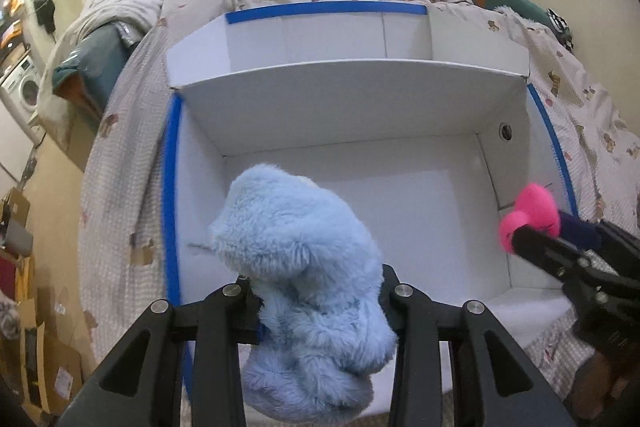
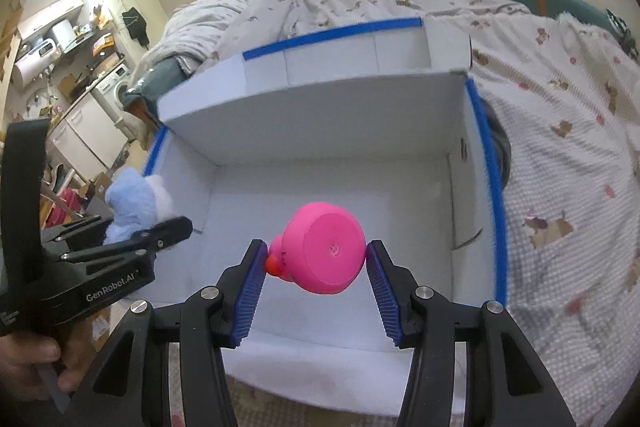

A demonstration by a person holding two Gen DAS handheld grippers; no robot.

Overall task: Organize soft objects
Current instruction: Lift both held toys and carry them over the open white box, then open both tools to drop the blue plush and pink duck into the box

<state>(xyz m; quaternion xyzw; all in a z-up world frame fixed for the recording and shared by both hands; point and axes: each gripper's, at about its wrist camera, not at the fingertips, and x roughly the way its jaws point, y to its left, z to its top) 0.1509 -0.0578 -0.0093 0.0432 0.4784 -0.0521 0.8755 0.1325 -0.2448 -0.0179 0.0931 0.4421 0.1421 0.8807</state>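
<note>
Fluffy pale-blue plush toy [image 1: 308, 291] sits between the left gripper's [image 1: 320, 303] jaws, which stand fairly narrow and clench its middle, over the left side of the white cardboard box with blue-taped rims [image 1: 344, 87] on the bed. Right gripper [image 2: 316, 267]: jaws half-spread, blue ribbed pads pressing the pink rubber duck [image 2: 324, 251] above the box floor.

One light-blue plush toy [image 1: 304, 267] sits between the left gripper's [image 1: 320, 291] jaws, and one pink rubber duck [image 2: 324, 251] between the right gripper's [image 2: 316, 263] jaws. One white box [image 1: 400, 83] with blue-taped edges lies ahead of both pairs of jaws.
</note>
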